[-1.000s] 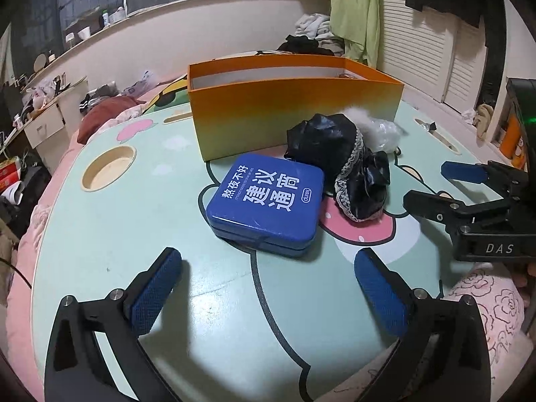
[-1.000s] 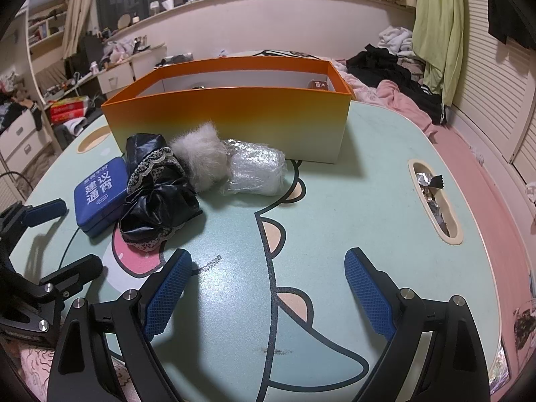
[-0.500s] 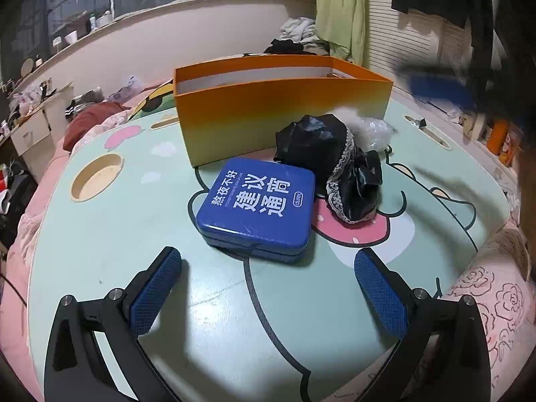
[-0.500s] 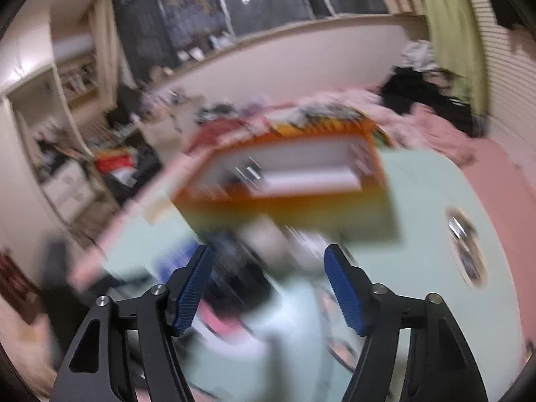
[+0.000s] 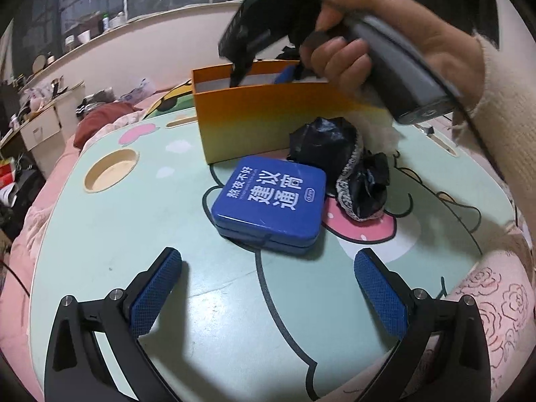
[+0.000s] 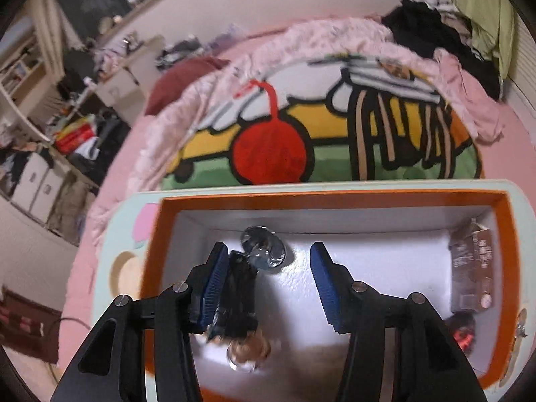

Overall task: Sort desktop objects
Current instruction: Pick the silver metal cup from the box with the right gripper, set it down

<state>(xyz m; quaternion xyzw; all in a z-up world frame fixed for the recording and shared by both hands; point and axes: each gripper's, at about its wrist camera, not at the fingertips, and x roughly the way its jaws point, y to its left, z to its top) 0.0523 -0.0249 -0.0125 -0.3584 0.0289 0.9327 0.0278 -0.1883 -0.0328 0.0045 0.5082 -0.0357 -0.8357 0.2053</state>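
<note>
1. Over the orange cardboard box with a white interior (image 6: 335, 201), the right gripper (image 6: 266, 284) points steeply down; its jaws are closing. A dark, blurred bundle (image 6: 239, 298) hangs against its left blue pad (image 6: 212, 284), well apart from the other pad; what the bundle is cannot be told.
2. Inside the box lie a crumpled silver foil-like object (image 6: 264, 249) near the far wall, a brown printed carton (image 6: 472, 268) at the right end, and a small dark item with red marks (image 6: 464, 330) in the near right corner.
3. From the left wrist view, the person's right hand (image 5: 385, 43) grips the black gripper handle above the box (image 5: 268, 114), a cream knitted sleeve (image 5: 509, 107) at the wrist.
4. On the pale green cartoon-printed table (image 5: 100, 234), the left gripper (image 5: 268, 284) hovers with jaws spread wide and nothing between them.
5. Ahead of it, near the box's front wall, lies a blue square tin with white Chinese lettering (image 5: 271, 204).
6. Touching the tin's right side is a black glossy lace-trimmed garment (image 5: 348, 171), with a white fluffy tuft (image 5: 385, 130) behind it.
</note>
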